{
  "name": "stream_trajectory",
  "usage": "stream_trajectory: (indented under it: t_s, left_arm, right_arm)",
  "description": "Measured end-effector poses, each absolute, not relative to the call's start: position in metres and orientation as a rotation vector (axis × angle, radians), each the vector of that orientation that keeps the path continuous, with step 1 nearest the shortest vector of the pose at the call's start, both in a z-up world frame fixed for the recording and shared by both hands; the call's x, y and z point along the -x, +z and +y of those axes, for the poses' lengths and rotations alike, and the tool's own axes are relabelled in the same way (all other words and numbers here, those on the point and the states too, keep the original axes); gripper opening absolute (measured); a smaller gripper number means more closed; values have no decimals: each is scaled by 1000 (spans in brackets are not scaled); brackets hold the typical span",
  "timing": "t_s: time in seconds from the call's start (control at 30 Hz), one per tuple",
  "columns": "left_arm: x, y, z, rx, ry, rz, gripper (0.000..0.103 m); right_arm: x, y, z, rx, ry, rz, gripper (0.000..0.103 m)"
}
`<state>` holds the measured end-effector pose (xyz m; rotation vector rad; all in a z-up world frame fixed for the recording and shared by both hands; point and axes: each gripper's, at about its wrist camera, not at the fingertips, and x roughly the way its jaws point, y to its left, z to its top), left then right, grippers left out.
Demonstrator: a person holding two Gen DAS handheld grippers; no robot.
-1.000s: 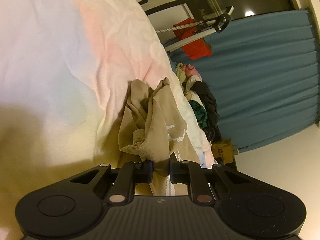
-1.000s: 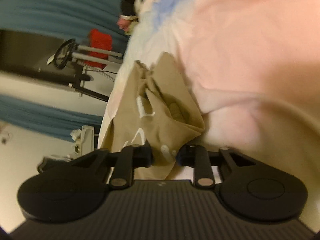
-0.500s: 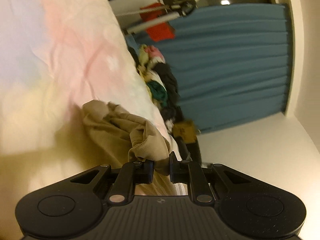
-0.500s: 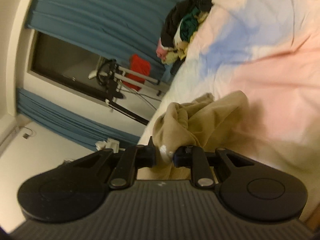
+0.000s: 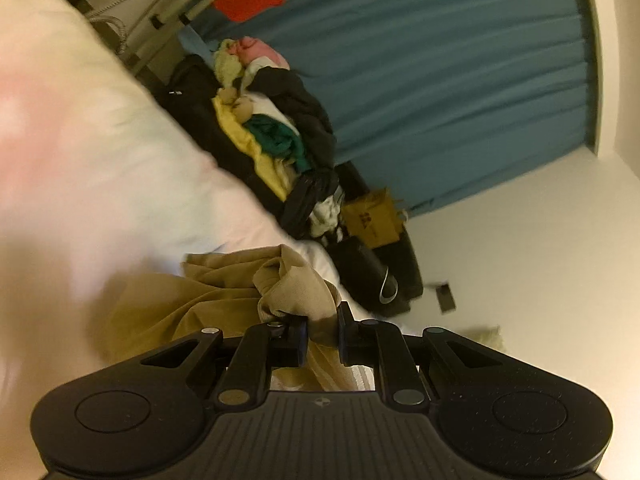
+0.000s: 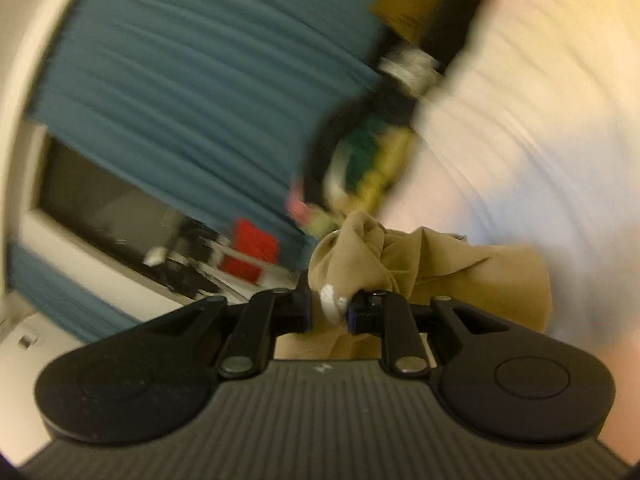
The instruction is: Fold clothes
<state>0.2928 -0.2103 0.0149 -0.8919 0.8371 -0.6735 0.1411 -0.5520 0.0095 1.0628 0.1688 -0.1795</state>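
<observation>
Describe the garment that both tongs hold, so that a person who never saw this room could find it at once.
Start at the big pale bedcover in front of the teal curtain. Low on it, a tan garment is bunched, pinched by the left tongs and the right tongs. Unlike the mixed-colour clothes pile at the bed's far edge, it is plain tan, with a white print.

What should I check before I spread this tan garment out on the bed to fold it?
1. Left gripper jaws clamped on the tan garment: ok.
2. Right gripper jaws clamped on the same garment: ok.
3. Garment spread flat: not ok, bunched at both grips.
4. Which edges or corners are held: cannot tell.
5. Pale bedcover bare where it shows: ok.
6. Clothes pile away from the folding spot: ok, beyond the bed's edge.
</observation>
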Motion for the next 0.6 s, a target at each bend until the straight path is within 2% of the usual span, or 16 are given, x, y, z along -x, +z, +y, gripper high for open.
stream_trajectory:
  t_s: [0.1,0.2,0.43,0.5,0.6]
  left_arm:
    - [-334,16,-262,886,-717,757,14]
    - [-357,-12,-300,843,-724,694,15]
    - [-364,-149,-315,675,-706,835,15]
    - [-361,-174,-310,642,-720,846,15]
    - [-358,-191,-305,607,-741,836,17]
  right_arm:
    - [-175,16,-585,-953,-196,96,19]
    - [-196,-5,-604,-909,-231,82,19]
    - [-201,-134,-608,-930,-327,286,19]
    - [-192,-164,-602,-948,-334,320,19]
    - [-177,-181,-590,-950,-326,315,20]
